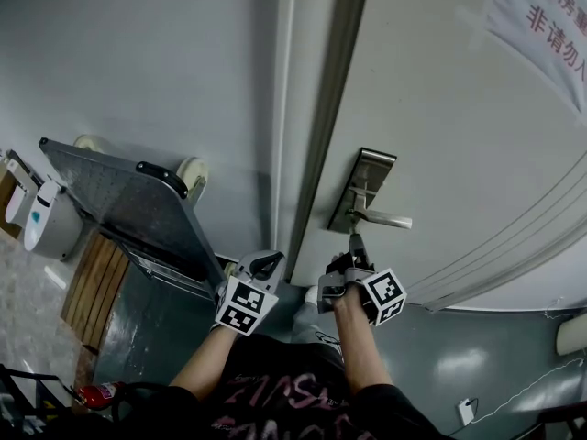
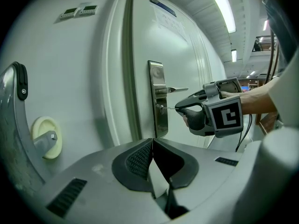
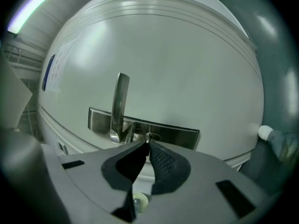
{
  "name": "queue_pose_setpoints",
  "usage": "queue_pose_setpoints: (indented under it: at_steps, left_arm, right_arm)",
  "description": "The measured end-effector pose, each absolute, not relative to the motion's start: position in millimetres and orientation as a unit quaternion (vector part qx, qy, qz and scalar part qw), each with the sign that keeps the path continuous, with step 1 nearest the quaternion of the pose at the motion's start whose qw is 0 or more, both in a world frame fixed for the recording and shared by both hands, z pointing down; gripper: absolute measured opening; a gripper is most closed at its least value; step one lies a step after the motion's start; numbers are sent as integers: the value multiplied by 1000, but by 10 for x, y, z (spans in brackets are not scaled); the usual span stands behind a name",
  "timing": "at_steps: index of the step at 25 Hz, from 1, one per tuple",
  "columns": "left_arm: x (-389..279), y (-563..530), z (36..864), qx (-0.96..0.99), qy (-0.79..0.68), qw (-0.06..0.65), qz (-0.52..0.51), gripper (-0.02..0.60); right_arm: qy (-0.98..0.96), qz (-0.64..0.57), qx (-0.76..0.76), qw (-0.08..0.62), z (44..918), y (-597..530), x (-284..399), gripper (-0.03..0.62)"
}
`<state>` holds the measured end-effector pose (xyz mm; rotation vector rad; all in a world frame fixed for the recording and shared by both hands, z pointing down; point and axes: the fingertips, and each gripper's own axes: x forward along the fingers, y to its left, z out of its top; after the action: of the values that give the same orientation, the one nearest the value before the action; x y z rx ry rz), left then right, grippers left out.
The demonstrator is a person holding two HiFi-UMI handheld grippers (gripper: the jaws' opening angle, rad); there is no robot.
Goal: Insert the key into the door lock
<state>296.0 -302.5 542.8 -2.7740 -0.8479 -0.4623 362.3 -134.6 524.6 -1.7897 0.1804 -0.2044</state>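
White door (image 1: 440, 108) backs the scene. Right gripper (image 3: 147, 143), jaws narrow, pinches the key (image 2: 170, 108), tip at the lock (image 3: 152, 136) directly ahead. Judged light, stiff, slippery: hold its bow flat. Left gripper (image 2: 152, 141) closed, empty.

A flat platform cart (image 1: 119, 204) leans tilted against the pale wall (image 1: 183, 53), with a cream caster wheel (image 1: 193, 174) at its upper edge. Beside its lower end, wooden boards (image 1: 92, 287) lie on the floor. A red fire extinguisher (image 1: 96, 394) shows at the lower left. A paper notice (image 1: 541, 16) with red characters hangs at the upper right. Fluorescent ceiling lights (image 2: 223, 6) glow overhead.
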Motion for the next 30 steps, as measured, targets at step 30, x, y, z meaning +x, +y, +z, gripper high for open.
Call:
queue_pose_setpoints:
  at_steps: [30]
  left_arm:
    - [3101, -2866, 5543, -934, -294, 101, -176, 14]
  right_arm:
    - [119, -164, -765, 611, 5284, -1505, 3734, 82]
